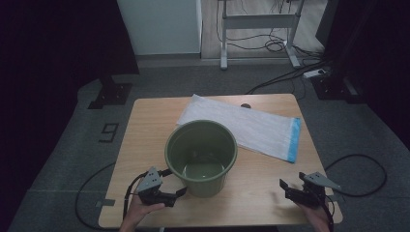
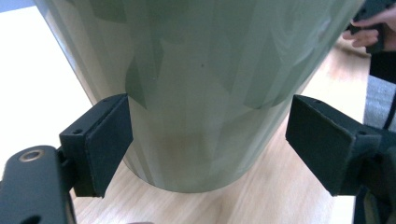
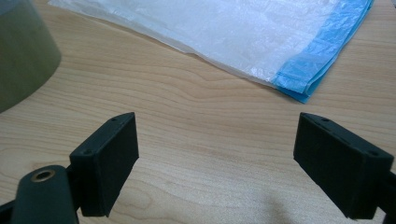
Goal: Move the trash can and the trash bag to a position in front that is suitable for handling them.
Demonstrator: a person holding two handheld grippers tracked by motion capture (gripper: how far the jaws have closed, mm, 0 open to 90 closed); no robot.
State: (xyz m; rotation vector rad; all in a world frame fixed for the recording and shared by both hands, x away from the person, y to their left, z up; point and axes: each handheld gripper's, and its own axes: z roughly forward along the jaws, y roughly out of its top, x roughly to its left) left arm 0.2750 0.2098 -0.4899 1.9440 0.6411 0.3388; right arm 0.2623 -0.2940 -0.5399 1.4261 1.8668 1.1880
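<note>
At the near edge of the table (image 1: pixel 145 145), the left hand (image 1: pixel 140 212) holds the left gripper (image 1: pixel 180 192) low, just beside the foot of the bin (image 1: pixel 200 150). Its jaws are spread wide and point at the bin's lower wall. In the left gripper view the bin (image 2: pixel 205 84) stands close ahead, its base on the wood; one pad (image 2: pixel 107 144) lies at or right against the green wall, though whether it touches cannot be told, and the other pad (image 2: pixel 322 140) stands clear of it. Nothing is clamped.

At the near right corner, the right hand (image 1: pixel 319 217) holds the right gripper (image 1: pixel 285 187) over bare wood, well apart from the bin. Its jaws are wide apart too and hold nothing. In the right gripper view bare wood lies between the jaws, the bin's side (image 3: pixel 21 51) shows at the far left, and the bag (image 3: pixel 224 32) lies beyond.

The bin is olive green, round, upright and open at the top, standing about mid-table, slightly toward the near side. Its inside looks bare down to the bottom.

Behind it and to the right lies the bag (image 1: pixel 241 125), white and thin, flat on the wood, with a blue band (image 1: pixel 294 140) along its right end. Its near edge runs just behind the bin's rim.

Beyond the table, cables (image 1: pixel 285 72) cross the grey floor
</note>
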